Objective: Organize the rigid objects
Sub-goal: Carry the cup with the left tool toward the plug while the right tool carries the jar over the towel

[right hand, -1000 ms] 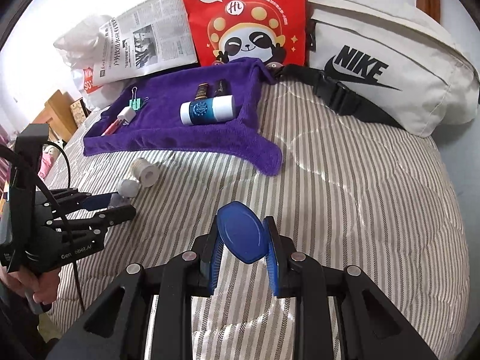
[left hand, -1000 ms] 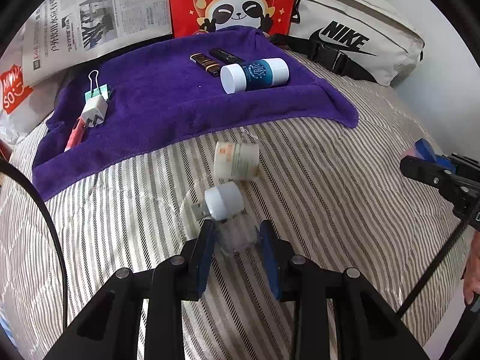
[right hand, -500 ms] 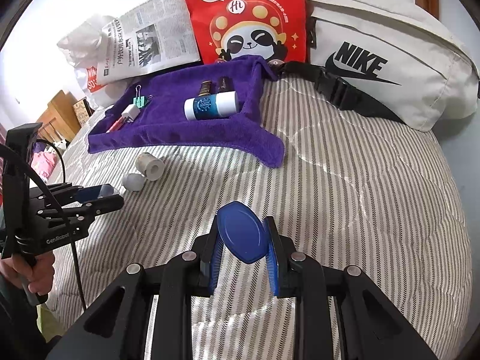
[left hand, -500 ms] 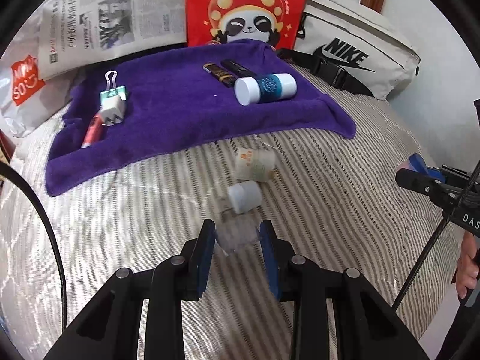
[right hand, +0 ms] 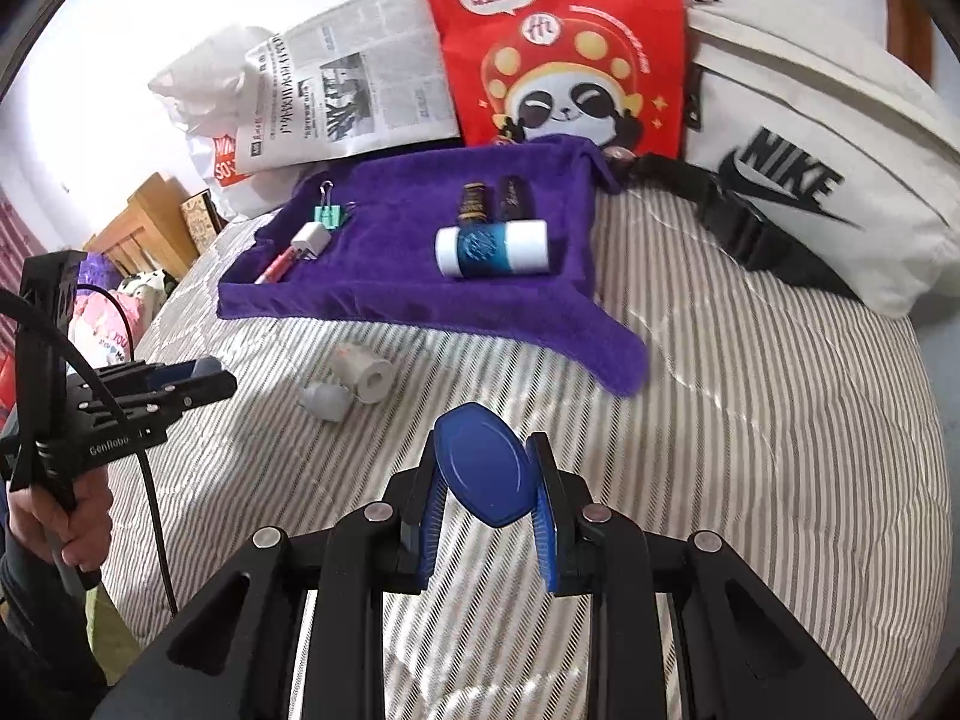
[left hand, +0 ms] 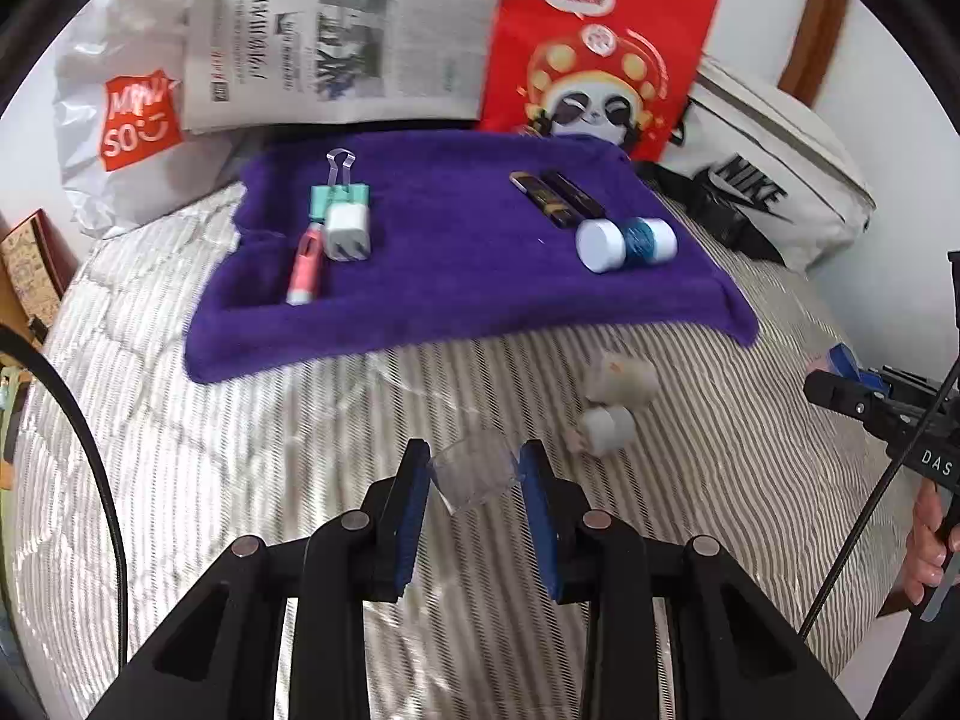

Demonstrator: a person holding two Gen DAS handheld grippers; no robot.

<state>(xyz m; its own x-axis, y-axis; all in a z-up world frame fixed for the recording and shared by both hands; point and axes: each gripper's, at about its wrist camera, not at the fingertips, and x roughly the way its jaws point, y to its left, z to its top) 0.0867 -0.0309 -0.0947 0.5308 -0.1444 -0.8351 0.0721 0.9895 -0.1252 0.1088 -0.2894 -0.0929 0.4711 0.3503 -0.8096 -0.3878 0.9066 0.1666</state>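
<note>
Left gripper (left hand: 474,474): narrowed onto a small clear plastic piece (left hand: 474,473), which sits between its blue pads just short of the purple towel's near edge; whether it is lifted clear of the quilt I cannot tell.
Right gripper (right hand: 487,468): closed on a flat blue oval piece (right hand: 486,462), held well back from the towel's near right corner.
Landmark: purple towel (left hand: 456,276), spread at the far end of the striped quilt (left hand: 240,450).
Done, by my judgement: six things already lie on the towel. At its left are the teal binder clip (left hand: 339,195), white charger plug (left hand: 347,234) and pink pen (left hand: 306,267); at its right are two dark tubes (left hand: 555,198) and a white-capped blue bottle (left hand: 627,243).
Left to do: the two held pieces, plus a pale jar (left hand: 621,381) and a white cap (left hand: 606,429) lying on the quilt just off the towel's near right edge.
Progress: roughly past halfway.
Behind the towel: newspaper (left hand: 342,36), red panda bag (left hand: 594,54), white Nike bag (left hand: 774,180), Miniso bag (left hand: 126,120).
In the way: nothing between the left gripper and the towel's bare middle; the jar and cap lie just to its right.
</note>
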